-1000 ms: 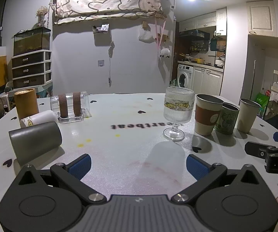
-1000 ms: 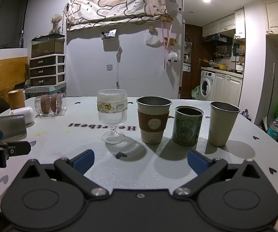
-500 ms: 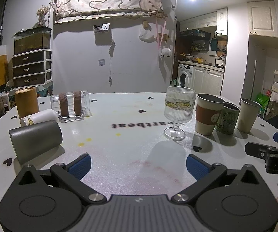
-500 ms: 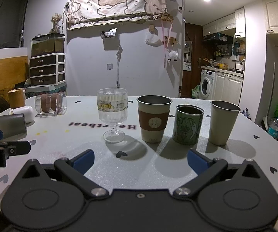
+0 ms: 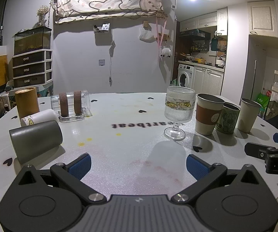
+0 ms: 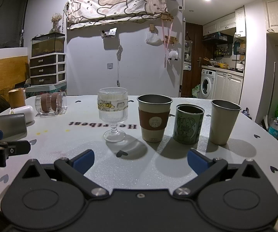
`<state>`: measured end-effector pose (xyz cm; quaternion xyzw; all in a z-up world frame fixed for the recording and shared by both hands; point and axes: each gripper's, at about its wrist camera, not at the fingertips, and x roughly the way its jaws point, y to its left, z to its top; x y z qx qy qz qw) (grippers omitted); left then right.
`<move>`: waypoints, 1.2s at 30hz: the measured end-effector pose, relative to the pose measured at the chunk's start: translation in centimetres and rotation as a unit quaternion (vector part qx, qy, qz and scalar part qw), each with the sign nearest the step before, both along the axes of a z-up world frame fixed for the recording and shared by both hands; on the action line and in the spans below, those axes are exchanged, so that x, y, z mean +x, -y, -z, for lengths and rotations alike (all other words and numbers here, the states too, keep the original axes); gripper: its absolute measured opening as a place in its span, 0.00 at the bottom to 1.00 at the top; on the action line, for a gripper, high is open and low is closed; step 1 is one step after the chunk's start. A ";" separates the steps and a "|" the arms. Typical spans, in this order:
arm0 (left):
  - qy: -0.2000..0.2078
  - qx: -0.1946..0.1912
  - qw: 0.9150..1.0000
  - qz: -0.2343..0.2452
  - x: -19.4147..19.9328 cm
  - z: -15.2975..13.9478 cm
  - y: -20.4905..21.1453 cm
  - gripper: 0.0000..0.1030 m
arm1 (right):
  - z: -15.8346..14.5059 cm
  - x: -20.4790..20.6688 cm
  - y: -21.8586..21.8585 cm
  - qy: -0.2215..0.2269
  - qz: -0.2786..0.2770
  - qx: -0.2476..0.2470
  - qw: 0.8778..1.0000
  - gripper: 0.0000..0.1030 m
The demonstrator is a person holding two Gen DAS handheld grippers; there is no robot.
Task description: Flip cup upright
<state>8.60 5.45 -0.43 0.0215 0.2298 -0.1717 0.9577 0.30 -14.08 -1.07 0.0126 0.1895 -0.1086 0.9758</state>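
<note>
A grey metal cup [image 5: 35, 140] lies on its side at the table's left; it also shows in the right wrist view [image 6: 10, 122]. A white cup [image 5: 40, 117] lies on its side just behind it. My left gripper [image 5: 138, 165] is open and empty, low over the table, to the right of the grey cup. My right gripper [image 6: 141, 160] is open and empty in front of the upright cups. A ribbed stemmed glass [image 6: 112, 113], a sleeved cup [image 6: 154, 119], a green cup [image 6: 189, 125] and a steel cup [image 6: 224, 120] stand upright in a row.
A clear glass with brown bands [image 5: 71, 106] lies on its side at the back left, next to an upright brown cylinder [image 5: 26, 101]. The white table [image 5: 131, 116] carries black hearts and lettering. The right gripper's fingers [image 5: 270, 150] show at the left view's right edge.
</note>
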 end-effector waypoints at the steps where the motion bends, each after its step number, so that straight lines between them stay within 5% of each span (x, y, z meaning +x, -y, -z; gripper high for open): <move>1: 0.000 0.000 1.000 0.000 0.0 0.0 0.0 1.00 | 0.0 0.0 0.0 0.000 0.000 0.000 1.000 1.00; 36: 0.000 0.001 1.000 -0.002 0.0 0.1 -0.2 1.00 | -0.1 -0.1 0.0 -0.001 0.001 0.001 1.000 1.00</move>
